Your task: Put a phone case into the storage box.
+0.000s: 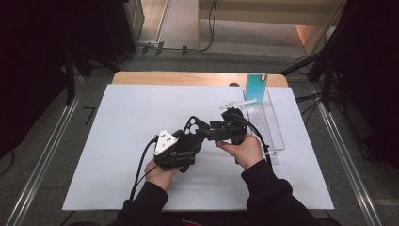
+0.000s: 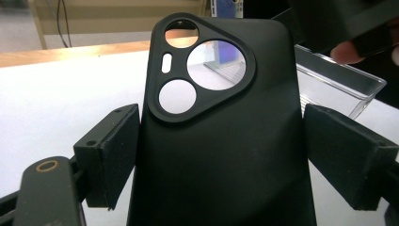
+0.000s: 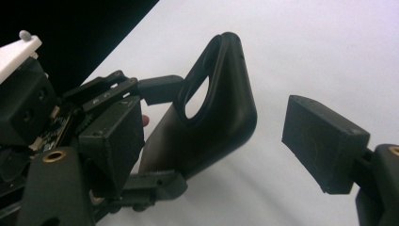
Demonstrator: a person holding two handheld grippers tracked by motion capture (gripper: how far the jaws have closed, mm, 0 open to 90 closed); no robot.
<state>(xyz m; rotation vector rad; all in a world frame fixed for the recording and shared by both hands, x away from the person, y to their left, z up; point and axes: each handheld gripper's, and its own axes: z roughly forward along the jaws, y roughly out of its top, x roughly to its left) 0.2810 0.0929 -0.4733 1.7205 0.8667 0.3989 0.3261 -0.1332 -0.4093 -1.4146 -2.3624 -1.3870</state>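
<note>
A black phone case (image 2: pixel 221 155) with a three-cornered camera cut-out stands upright between my left gripper's (image 2: pixel 221 141) pads, which press on its two long edges. In the high view the left gripper (image 1: pixel 188 139) holds this case (image 1: pixel 193 126) above the middle of the white mat. My right gripper (image 1: pixel 209 133) comes in from the right, level with the case. In the right gripper view its jaws (image 3: pixel 211 127) stand wide, and the case (image 3: pixel 216 117) sits tilted between and beyond them. The right pad (image 3: pixel 324 141) is clear of the case.
A clear plastic tray (image 1: pixel 273 134) lies at the right of the white mat (image 1: pixel 117 141), with a teal phone case (image 1: pixel 256 84) upright at its far end. The wooden table edge (image 1: pixel 188 77) runs behind the mat. Cables trail from both grippers toward the person.
</note>
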